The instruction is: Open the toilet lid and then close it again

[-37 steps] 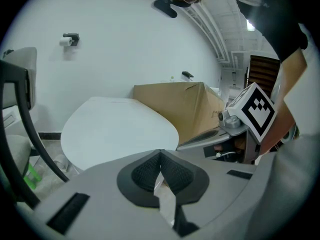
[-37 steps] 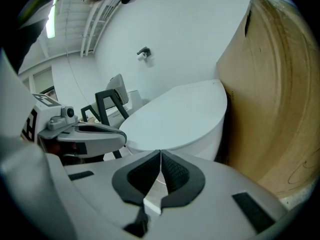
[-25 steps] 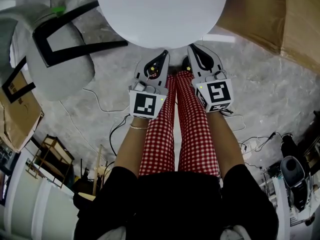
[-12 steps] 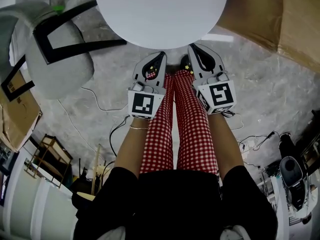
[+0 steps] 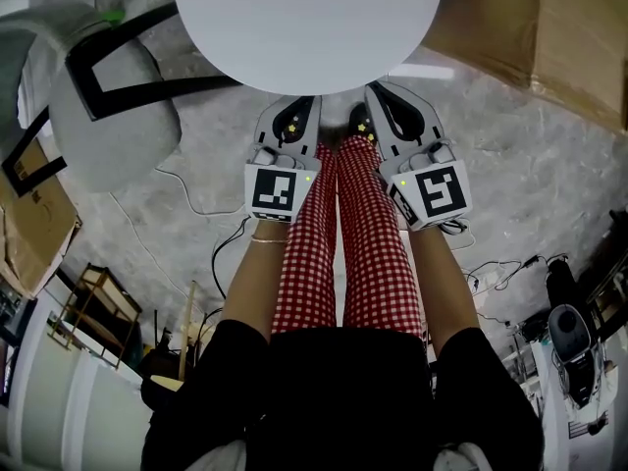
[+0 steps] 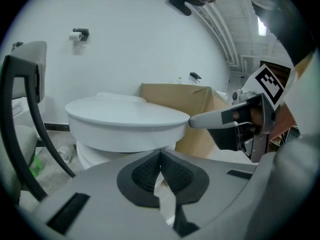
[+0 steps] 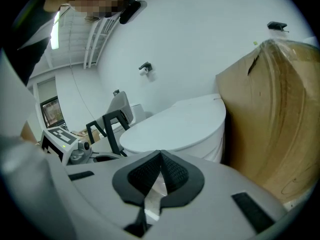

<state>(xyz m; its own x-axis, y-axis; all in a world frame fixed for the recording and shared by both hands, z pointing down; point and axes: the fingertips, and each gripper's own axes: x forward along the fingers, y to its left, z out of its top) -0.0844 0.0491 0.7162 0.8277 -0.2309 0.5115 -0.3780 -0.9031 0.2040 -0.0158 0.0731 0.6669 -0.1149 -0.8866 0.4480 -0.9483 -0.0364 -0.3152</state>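
Grey mottled concrete floor point(image 5: 510, 165) underfoot, with loose cables point(image 5: 186, 199) lying on it on the near left of the toilet lid. Person's red-checked trousers point(image 5: 348, 253) run straight down toward the lid's front edge. Left gripper point(image 6: 160, 155) has its jaws together, pads touching and nothing between them, and is held just short of the lid's front rim. Right gripper point(image 7: 160, 155) is the same, closed and empty, beside the left one and not touching the lid. Toilet lid point(image 5: 304, 18) is white, round and down flat on the bowl. Grey chair with black frame point(image 5: 108, 106) stands left of the lid. Cardboard box point(image 5: 549, 27) stands close on the lid's right. White wall point(image 6: 150, 34) rises behind the lid, with a paper-roll holder point(image 6: 80, 33) mounted high on the left.
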